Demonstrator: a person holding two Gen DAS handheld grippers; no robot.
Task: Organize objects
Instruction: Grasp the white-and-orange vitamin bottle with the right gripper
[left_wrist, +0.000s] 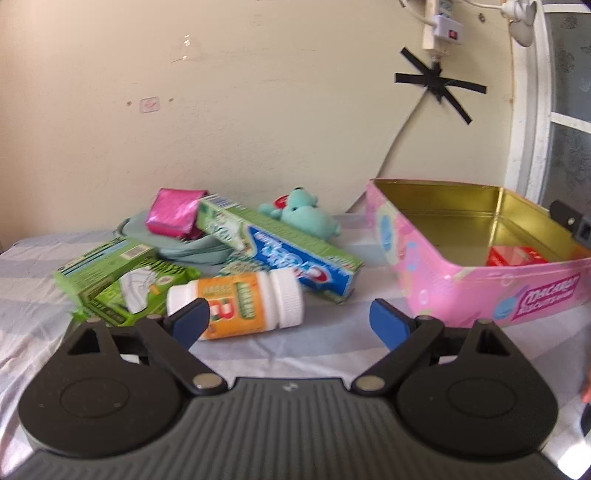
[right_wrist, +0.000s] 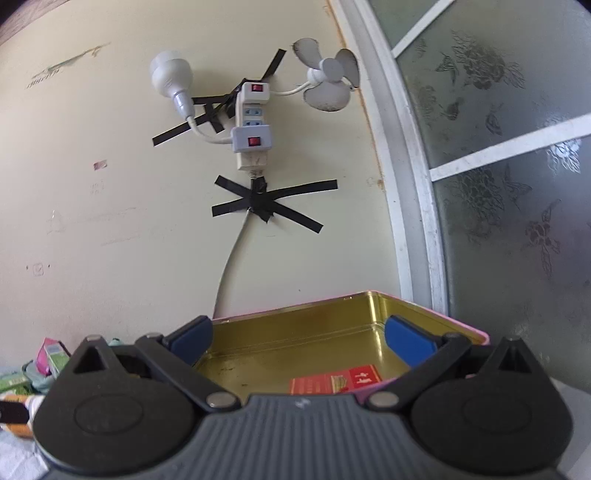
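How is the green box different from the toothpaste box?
The green box is shorter and mostly green with a white picture; the toothpaste box is long and thin with a blue end. The green box lies flat on the cloth, while the toothpaste box leans up on the pile. Both are cardboard boxes outside the tin.

A lived-in room of a home

A cream wall (right_wrist: 110, 184) carries a power strip (right_wrist: 251, 122) stuck up with black tape (right_wrist: 269, 206), a bulb (right_wrist: 171, 74) and small fan (right_wrist: 328, 79) plugged in, beside a frosted flower-patterned window (right_wrist: 498, 166); toothpaste box (left_wrist: 280, 247), plush toy (left_wrist: 306, 214) and biscuit tin (left_wrist: 480, 280) sit on striped cloth (left_wrist: 29, 295)
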